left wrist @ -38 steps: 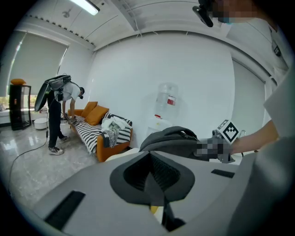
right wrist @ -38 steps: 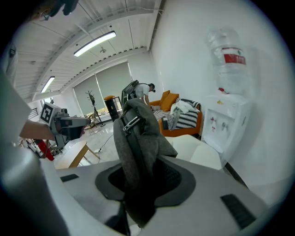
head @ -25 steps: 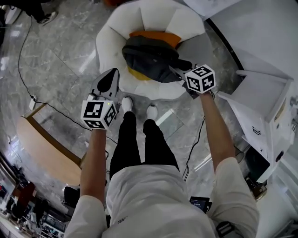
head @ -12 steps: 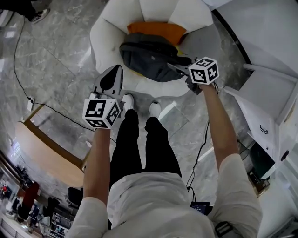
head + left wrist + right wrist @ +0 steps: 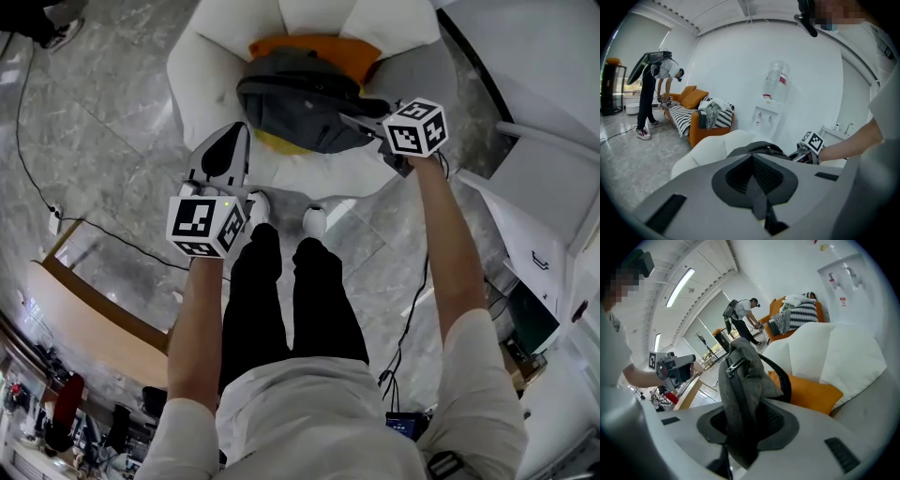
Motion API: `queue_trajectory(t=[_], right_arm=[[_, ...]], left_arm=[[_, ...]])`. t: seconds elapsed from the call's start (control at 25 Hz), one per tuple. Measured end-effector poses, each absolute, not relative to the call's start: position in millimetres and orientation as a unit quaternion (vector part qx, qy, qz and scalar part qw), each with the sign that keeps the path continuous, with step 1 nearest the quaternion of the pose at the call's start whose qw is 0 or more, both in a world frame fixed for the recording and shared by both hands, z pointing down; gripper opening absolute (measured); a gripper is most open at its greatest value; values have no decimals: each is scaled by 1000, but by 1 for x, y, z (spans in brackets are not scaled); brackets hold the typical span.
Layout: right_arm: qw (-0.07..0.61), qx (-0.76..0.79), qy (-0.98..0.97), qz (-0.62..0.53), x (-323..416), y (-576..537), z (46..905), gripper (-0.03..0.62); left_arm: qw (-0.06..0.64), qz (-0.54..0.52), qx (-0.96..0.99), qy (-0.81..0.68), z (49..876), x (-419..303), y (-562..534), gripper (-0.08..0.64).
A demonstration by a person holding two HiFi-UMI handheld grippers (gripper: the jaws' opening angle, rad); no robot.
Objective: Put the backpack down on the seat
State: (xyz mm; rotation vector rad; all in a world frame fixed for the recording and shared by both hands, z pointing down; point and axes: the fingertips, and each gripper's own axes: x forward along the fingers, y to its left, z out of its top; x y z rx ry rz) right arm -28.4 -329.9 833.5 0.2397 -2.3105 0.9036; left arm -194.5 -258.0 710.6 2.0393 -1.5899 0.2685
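Observation:
The dark grey backpack (image 5: pixel 300 103) hangs low over the seat of a white armchair (image 5: pixel 211 56), in front of an orange cushion (image 5: pixel 309 45). My right gripper (image 5: pixel 364 118) is shut on the backpack's right edge. In the right gripper view the grey fabric and its zipper (image 5: pixel 736 380) run up from between the jaws of the right gripper (image 5: pixel 740 439), with the cushion (image 5: pixel 811 392) just behind. My left gripper (image 5: pixel 223 155) is shut and holds nothing, off the chair's front left corner. In its own view the left gripper (image 5: pixel 758 199) faces the backpack (image 5: pixel 759 147) and the chair (image 5: pixel 708 152).
My feet (image 5: pixel 281 214) stand right before the chair. A white cabinet (image 5: pixel 553 187) is close on the right. A cable (image 5: pixel 56 202) and a wooden desk (image 5: pixel 84 309) lie to the left. Farther off are an orange sofa (image 5: pixel 693 117), a bending person (image 5: pixel 651 89) and a water dispenser (image 5: pixel 771 108).
Both grippers have come down, and the backpack has sunk with the right one closer to the seat. The left gripper stays shut and empty.

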Motion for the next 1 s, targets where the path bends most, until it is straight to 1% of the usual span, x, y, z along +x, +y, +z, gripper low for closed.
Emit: queue_trajectory(t=[0.2, 0.48, 0.72, 1.0], right_arm=[[330, 107, -879, 328, -23, -357, 851, 133], [356, 153, -880, 274, -8, -407, 864, 161], [353, 223, -880, 227, -7, -458, 878, 175], [363, 300, -868, 158, -15, -502, 900, 193]], left_arm=[[258, 103, 770, -574, 722, -190, -270, 14], [255, 95, 775, -571, 736, -195, -270, 14], [249, 83, 777, -572, 754, -195, -282, 14], [225, 78, 796, -556, 769, -172, -316, 14]])
